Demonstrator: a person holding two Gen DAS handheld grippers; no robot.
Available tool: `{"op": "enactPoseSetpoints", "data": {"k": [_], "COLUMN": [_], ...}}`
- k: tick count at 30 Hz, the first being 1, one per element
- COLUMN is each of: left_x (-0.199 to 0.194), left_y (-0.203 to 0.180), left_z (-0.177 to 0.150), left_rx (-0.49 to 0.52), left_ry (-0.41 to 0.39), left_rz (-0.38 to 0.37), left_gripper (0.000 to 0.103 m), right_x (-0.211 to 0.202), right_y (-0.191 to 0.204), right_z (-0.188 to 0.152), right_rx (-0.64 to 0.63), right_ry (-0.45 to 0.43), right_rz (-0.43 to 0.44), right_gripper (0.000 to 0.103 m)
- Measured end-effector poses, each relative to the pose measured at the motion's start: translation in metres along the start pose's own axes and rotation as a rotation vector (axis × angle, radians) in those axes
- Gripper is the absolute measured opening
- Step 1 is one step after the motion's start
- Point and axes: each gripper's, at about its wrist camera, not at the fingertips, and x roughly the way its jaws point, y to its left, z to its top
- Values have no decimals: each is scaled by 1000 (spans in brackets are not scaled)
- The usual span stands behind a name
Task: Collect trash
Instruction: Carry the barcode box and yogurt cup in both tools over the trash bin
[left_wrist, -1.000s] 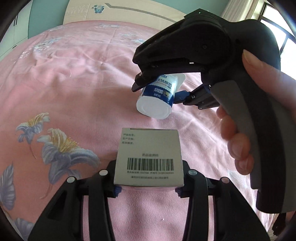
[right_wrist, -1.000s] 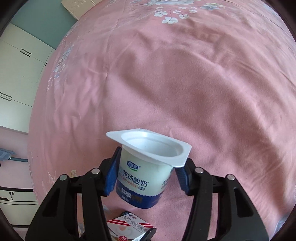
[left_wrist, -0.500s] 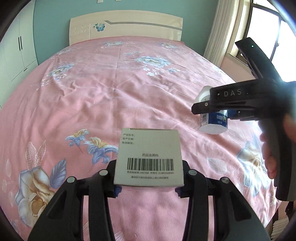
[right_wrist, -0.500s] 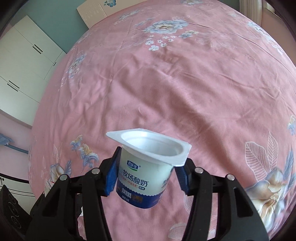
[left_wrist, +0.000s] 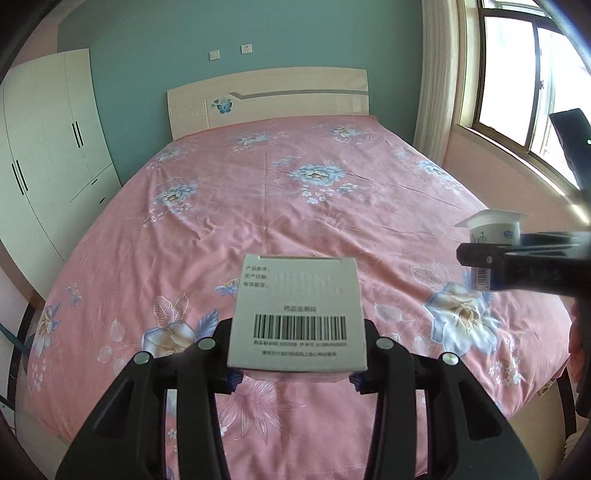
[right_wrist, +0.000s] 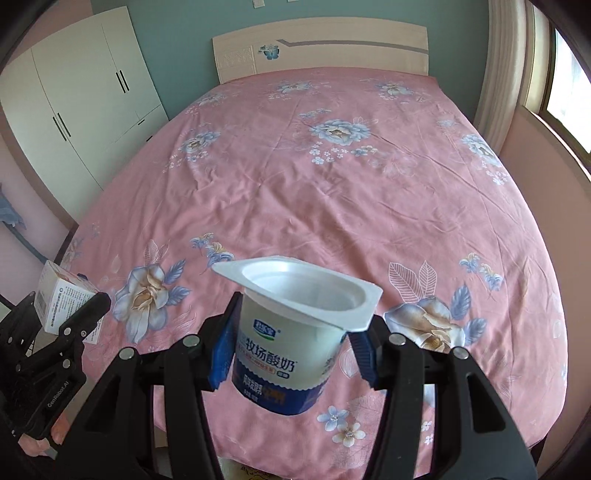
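Note:
My left gripper (left_wrist: 295, 380) is shut on a small white cardboard box (left_wrist: 297, 310) with a barcode, held in the air over the foot of the bed. The box also shows in the right wrist view (right_wrist: 61, 301) at the far left. My right gripper (right_wrist: 291, 354) is shut on an empty white and blue yogurt cup (right_wrist: 291, 332), upright with its mouth open. The cup shows in the left wrist view (left_wrist: 493, 240) at the right edge, level with the box.
A large bed with a pink flowered cover (right_wrist: 332, 184) fills both views, with a pale headboard (left_wrist: 269, 98) at the far end. A white wardrobe (left_wrist: 44, 147) stands on the left. A window (left_wrist: 517, 70) and curtain are on the right.
Both grippers have pulled back and up from the bed, so the whole bed and room now show. The right gripper with the cup has moved from in front of the left one to its right.

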Motion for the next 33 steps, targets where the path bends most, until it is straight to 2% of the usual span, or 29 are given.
{"op": "enactPoseSetpoints", "data": {"k": [11,19,26,33], "left_x": [-143,-217,-243,-231], "left_y": [-26,-31,-27,-20], "left_z": [-15,-28,-53,-83], "left_rx": [60,109,142,156], "left_ry": [-127,-204,-211,-179], "left_rz": [37,68,82,80], "left_gripper": [45,45,45,45], "right_x": [-161,-249,-281,-269], "right_y": [33,55,73,85], "right_z": [-68,-108,-143,-176], "right_rx": [-110,-171,-238,-293], "right_ry": [-148,-240,-268,-240], "right_rz": [-37,-42,-31,-2], "right_gripper": [55,55,55,55]}}
